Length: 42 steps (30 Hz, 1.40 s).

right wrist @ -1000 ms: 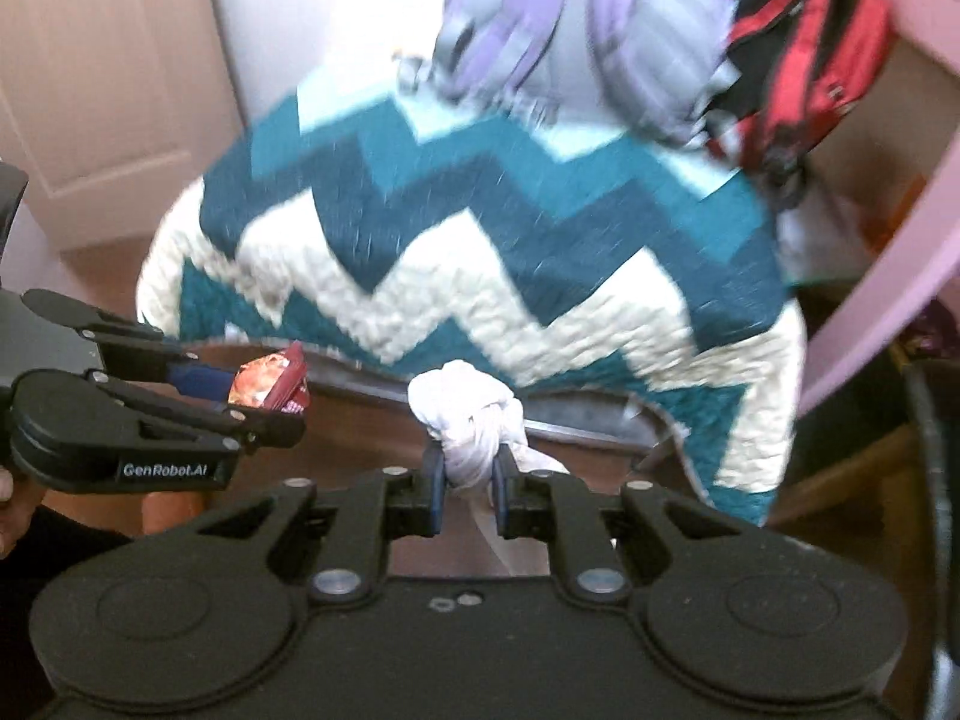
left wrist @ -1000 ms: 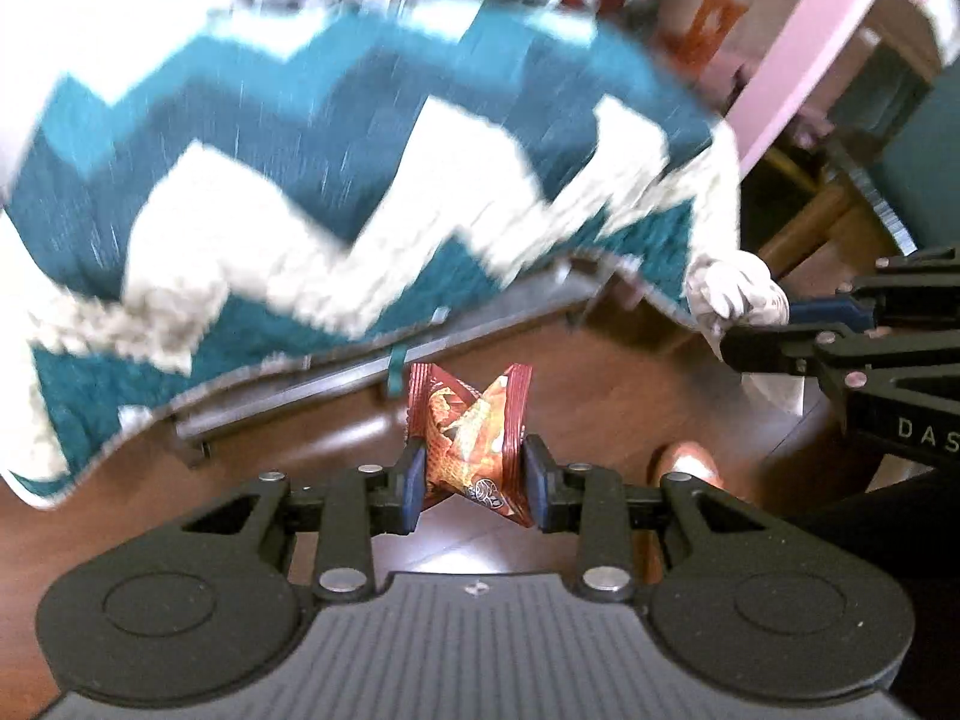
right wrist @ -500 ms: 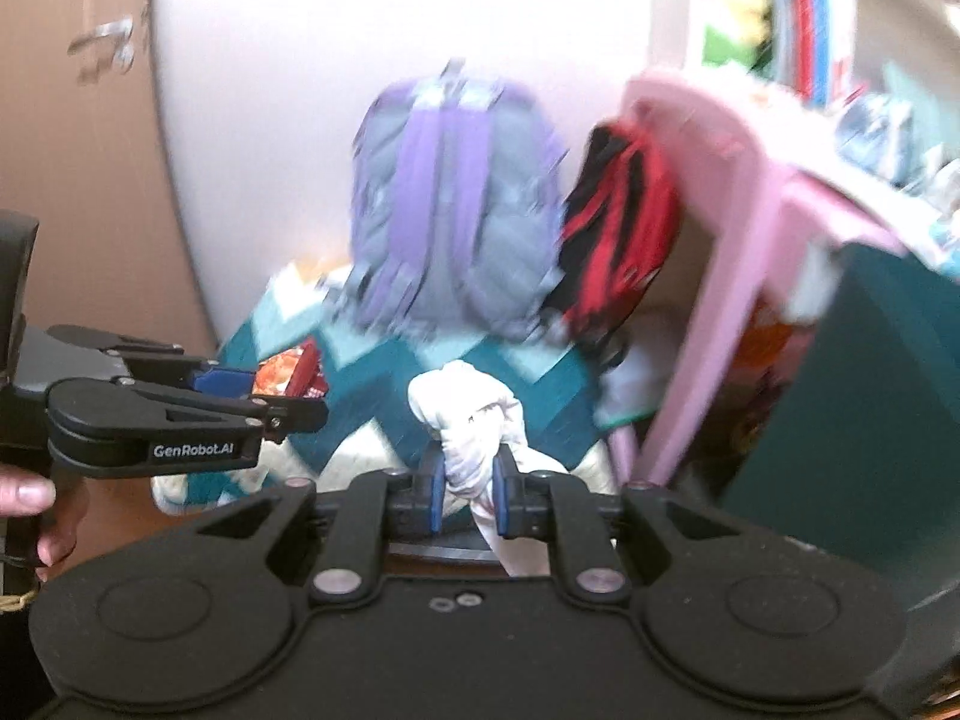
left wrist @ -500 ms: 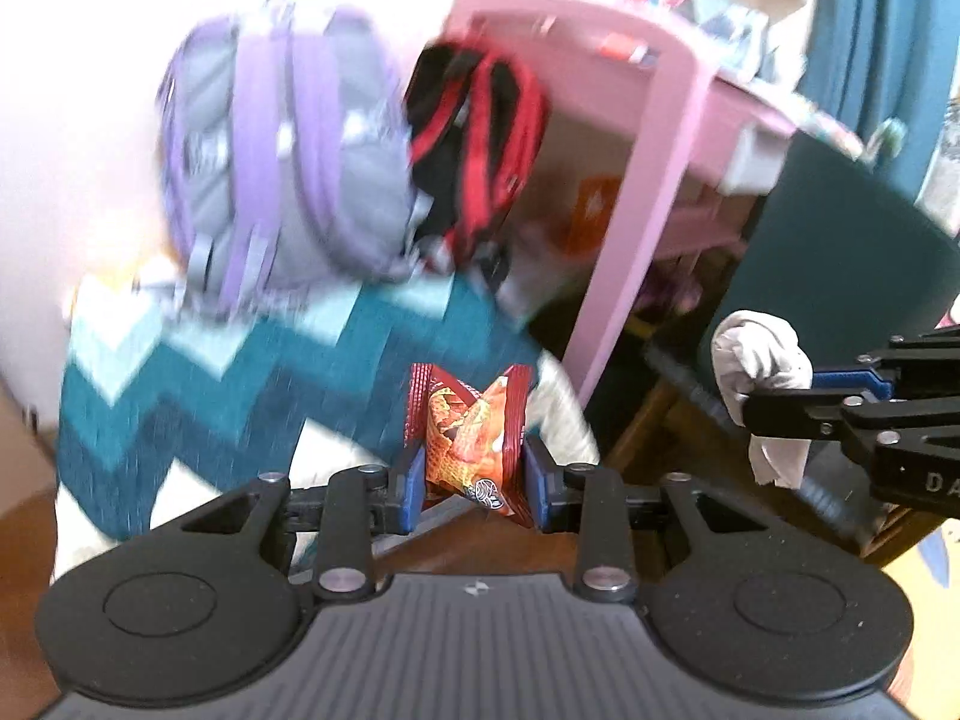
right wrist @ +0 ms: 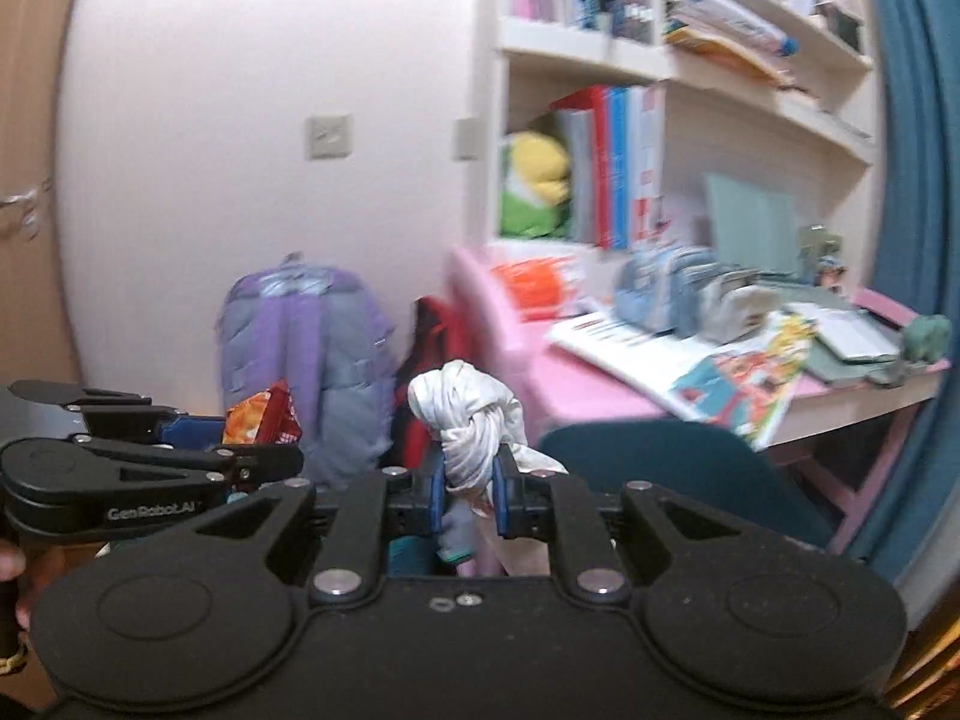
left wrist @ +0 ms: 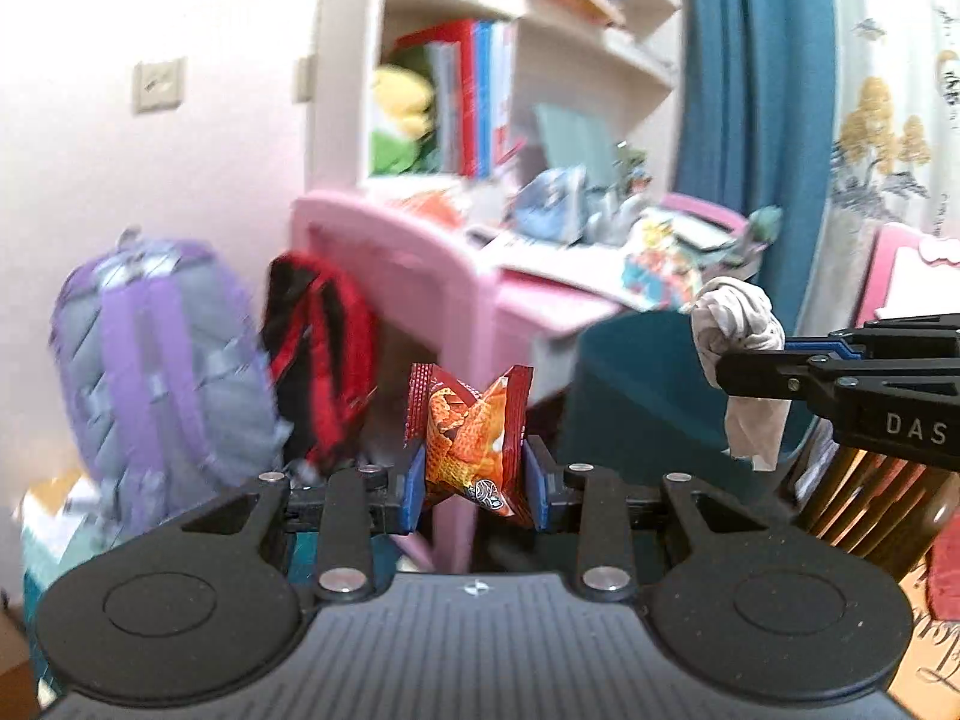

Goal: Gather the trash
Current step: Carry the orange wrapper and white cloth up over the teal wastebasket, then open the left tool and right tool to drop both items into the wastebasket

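Two pieces of trash are held in the air, one per hand. The red-orange snack wrapper (left wrist: pixel 474 438) is pinched upright between the blue pads of the left tongs (left wrist: pixel 474 483); the crumpled white tissue wad (right wrist: pixel 471 426) is squeezed in the right tongs (right wrist: pixel 469 492), a loose tail hanging below the pads. Behind them two backpacks lean at the wall, one purple-grey backpack (left wrist: pixel 162 360) and one red-black backpack (left wrist: pixel 318 348), beside one pink table (right wrist: pixel 600 384) with one teal chair (right wrist: pixel 678 462) in front. The left wrist view alone shows a patterned curtain (left wrist: pixel 888 120) beyond the blue curtain (left wrist: pixel 756 120). The right wrist view alone shows fingertips (right wrist: pixel 9 564) on the left handle and the table's far end with a small green figure (right wrist: pixel 927 339).
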Available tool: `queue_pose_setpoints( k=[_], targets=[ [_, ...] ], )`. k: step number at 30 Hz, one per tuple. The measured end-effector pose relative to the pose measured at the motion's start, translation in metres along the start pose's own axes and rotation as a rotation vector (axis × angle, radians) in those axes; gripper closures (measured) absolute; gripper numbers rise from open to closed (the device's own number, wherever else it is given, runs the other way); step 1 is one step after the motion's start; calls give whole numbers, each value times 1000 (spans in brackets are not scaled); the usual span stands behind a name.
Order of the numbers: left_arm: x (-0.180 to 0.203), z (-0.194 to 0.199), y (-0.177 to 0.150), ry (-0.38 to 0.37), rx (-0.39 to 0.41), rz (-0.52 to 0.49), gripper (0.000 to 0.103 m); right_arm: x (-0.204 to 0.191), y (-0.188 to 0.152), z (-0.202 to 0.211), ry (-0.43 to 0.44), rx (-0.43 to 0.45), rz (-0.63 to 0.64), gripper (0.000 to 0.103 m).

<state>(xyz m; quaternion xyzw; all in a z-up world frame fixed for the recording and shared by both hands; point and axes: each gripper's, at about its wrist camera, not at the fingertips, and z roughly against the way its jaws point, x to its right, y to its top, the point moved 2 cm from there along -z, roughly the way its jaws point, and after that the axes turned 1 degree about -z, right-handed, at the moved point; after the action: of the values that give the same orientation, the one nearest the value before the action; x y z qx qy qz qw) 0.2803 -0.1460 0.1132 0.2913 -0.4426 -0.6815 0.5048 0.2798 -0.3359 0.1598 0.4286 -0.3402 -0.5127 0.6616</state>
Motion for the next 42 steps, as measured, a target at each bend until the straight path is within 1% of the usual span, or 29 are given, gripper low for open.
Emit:
queue_pose_setpoints(
  k=[2,4,6,9,12,16,18,21,24,28,30,32,34,38,39,40,41,42],
  targets=[
    [19,-7,16,-35,16,-9,71,18,6,2,-26,7,-7,89],
    [36,-14,30,-73,21,-8,71,40,11,1,-70,5,-21,89],
    [55,-22,42,-107,27,-20,71,59,10,-2,-100,-7,-39,89],
    [82,-43,57,-173,18,-15,70,88,6,-16,-113,-41,-100,89],
    [106,-71,62,-217,-14,-21,70,112,0,-32,-115,-63,-171,89],
    [129,-109,55,-243,-77,-26,70,134,-4,-57,-132,-93,-234,89],
    [138,-128,49,-242,-111,-36,70,143,-6,-70,-152,-103,-252,89],
    [150,-151,39,-237,-157,-55,70,151,-13,-88,-158,-142,-277,89],
    [155,-163,31,-232,-189,-75,70,156,-23,-105,-161,-196,-289,88],
    [158,-182,22,-225,-239,-93,70,161,-35,-118,-184,-251,-316,84],
    [159,-187,20,-219,-250,-110,70,165,-40,-122,-203,-280,-331,83],
    [159,-190,18,-225,-259,-114,69,168,-45,-124,-202,-300,-344,79],
    [160,-192,16,-228,-265,-120,69,169,-48,-123,-196,-317,-348,79],
    [163,-192,15,-229,-264,-136,69,169,-51,-118,-196,-317,-341,68],
    [163,-192,15,-229,-264,-131,68,168,-51,-116,-196,-317,-338,68],
    [163,-191,15,-228,-263,-125,63,168,-51,-113,-197,-315,-336,68],
    [163,-190,15,-225,-260,-121,55,168,-50,-110,-195,-309,-336,67],
    [163,-187,15,-218,-252,-118,50,168,-50,-106,-192,-304,-337,67]
  ],
)
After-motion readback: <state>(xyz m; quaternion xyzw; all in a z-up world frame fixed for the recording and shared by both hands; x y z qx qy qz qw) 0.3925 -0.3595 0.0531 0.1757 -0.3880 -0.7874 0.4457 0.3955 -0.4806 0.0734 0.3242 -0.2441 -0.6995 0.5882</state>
